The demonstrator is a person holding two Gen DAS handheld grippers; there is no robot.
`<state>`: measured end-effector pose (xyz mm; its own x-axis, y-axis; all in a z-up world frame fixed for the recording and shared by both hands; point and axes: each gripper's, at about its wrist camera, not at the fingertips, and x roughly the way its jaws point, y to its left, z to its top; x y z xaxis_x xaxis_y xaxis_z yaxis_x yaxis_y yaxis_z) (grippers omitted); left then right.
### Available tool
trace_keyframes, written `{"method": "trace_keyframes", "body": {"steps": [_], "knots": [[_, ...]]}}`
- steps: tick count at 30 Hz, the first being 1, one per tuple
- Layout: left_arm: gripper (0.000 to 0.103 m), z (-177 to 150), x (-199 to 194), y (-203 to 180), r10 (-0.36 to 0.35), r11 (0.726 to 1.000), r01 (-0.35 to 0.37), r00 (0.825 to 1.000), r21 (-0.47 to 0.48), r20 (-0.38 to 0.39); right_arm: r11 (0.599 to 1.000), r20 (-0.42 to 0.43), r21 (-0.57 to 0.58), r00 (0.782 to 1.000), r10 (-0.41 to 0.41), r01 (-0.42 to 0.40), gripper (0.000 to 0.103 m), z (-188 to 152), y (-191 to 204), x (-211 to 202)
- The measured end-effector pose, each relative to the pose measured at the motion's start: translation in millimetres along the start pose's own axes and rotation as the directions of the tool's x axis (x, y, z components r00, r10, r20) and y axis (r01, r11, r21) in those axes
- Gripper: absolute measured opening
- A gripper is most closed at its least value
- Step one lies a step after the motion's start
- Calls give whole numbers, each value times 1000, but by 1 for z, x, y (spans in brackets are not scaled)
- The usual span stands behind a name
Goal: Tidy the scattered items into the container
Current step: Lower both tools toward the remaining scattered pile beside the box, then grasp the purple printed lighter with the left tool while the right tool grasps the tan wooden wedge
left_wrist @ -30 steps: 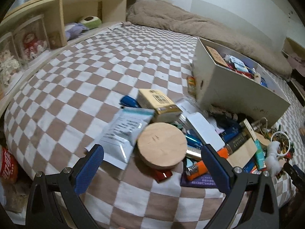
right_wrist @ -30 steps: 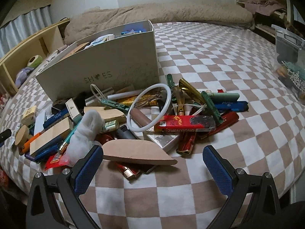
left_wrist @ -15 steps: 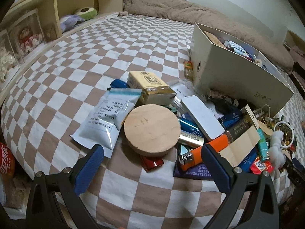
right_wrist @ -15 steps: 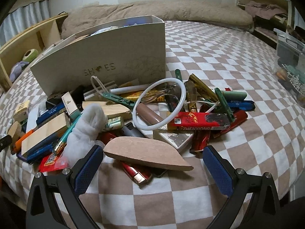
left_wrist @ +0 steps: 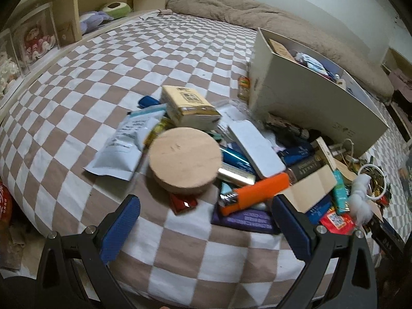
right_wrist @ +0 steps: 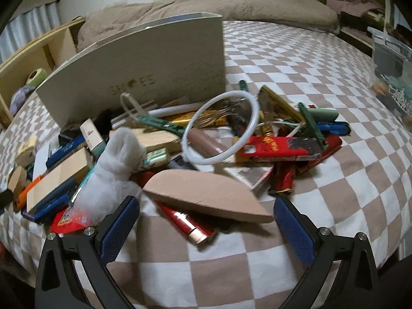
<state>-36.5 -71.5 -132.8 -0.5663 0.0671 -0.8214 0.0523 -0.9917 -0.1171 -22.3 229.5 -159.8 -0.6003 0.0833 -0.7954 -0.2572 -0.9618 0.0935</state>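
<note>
A heap of small items lies on the checkered bed beside a cream shoe box (left_wrist: 309,100) (right_wrist: 144,72) that holds several things. My left gripper (left_wrist: 206,221) is open, just short of a round wooden disc (left_wrist: 184,159), a red lighter (left_wrist: 184,202) and an orange lighter (left_wrist: 257,190). A yellow tissue pack (left_wrist: 190,108) and a white pouch (left_wrist: 126,141) lie behind the disc. My right gripper (right_wrist: 207,224) is open, with a tan half-round piece (right_wrist: 206,193) lying between its fingers' line, a white fluffy toy (right_wrist: 113,170) to the left and a white ring (right_wrist: 221,126) beyond.
A wooden shelf (left_wrist: 77,13) with plush toys runs along the bed's left side. A brown blanket (left_wrist: 257,18) lies at the head. A clear plastic container (right_wrist: 391,72) stands at the right. Bare checkered cover (left_wrist: 103,64) stretches left of the heap. The bed's edge drops off below both grippers.
Both grippers have moved closer to the heap and lower; the wooden disc and the tan half-round piece now look larger. Both stay open and nothing was picked up.
</note>
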Motion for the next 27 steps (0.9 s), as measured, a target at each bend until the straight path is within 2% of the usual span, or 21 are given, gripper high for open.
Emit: {"method": "trace_keyframes", "body": {"steps": [3, 4, 10, 12, 14, 19, 21, 27], "knots": [[103, -4, 3, -8, -5, 1000, 5, 1000, 22, -11, 1000, 4, 4, 1000, 4, -4, 98, 1, -6, -2], [103, -5, 4, -10, -6, 1000, 7, 1000, 27, -15, 1000, 2, 1, 1000, 2, -2, 90, 1, -7, -1], [103, -13, 4, -23, -39, 998, 40, 999, 49, -31, 999, -6, -6, 999, 41, -42, 64, 4, -15, -3], [103, -17, 3, -30, -58, 996, 60, 998, 58, -37, 999, -10, -14, 999, 47, -47, 63, 6, -15, -2], [103, -21, 2, -37, -73, 995, 76, 996, 64, -45, 998, -18, -7, 998, 66, -67, 56, 6, -18, -3], [100, -29, 2, -58, -120, 989, 126, 990, 82, -68, 996, -24, -11, 996, 84, -85, 53, 5, -22, -7], [91, -31, 2, -66, -133, 985, 140, 988, 97, -75, 996, -27, -9, 995, 91, -91, 53, 5, -25, -7], [75, -35, 0, -82, -169, 976, 179, 981, 120, -95, 995, -33, -9, 995, 97, -98, 53, 2, -29, -8]]}}
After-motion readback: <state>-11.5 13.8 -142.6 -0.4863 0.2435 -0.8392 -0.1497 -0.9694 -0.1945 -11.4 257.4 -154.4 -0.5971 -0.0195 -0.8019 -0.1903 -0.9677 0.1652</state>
